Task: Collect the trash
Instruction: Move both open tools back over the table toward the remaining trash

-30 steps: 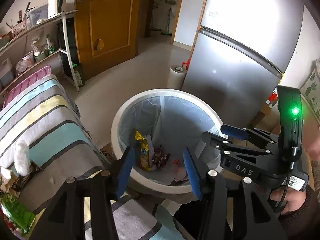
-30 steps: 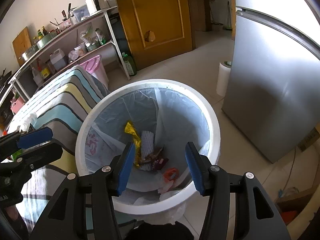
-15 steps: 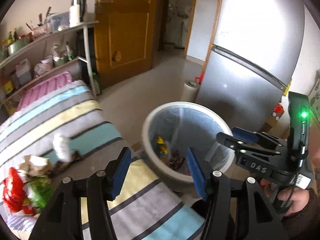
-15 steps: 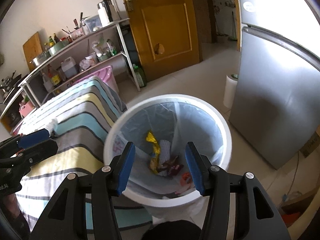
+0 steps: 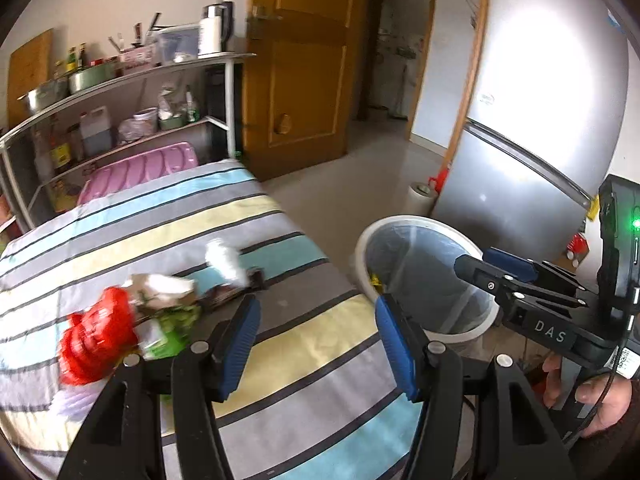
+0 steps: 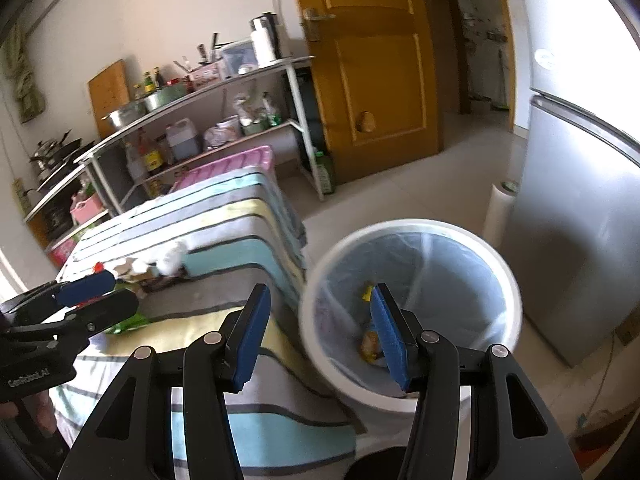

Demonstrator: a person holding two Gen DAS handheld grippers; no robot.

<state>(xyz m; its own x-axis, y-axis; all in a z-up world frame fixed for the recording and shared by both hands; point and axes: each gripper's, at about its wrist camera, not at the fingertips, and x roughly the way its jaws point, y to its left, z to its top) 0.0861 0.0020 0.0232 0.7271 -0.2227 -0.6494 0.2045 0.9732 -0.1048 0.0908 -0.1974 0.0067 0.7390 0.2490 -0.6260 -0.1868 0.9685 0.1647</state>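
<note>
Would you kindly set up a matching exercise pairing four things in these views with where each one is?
Things:
1. red wrapper
2. white bin
3. paper roll
4. kettle

Places:
A. top shelf of the rack
B. on the floor beside the fridge
C. on the striped cloth
D. on the floor next to the table's edge

Pairs: 1-C, 2-D, 3-B, 4-A
</note>
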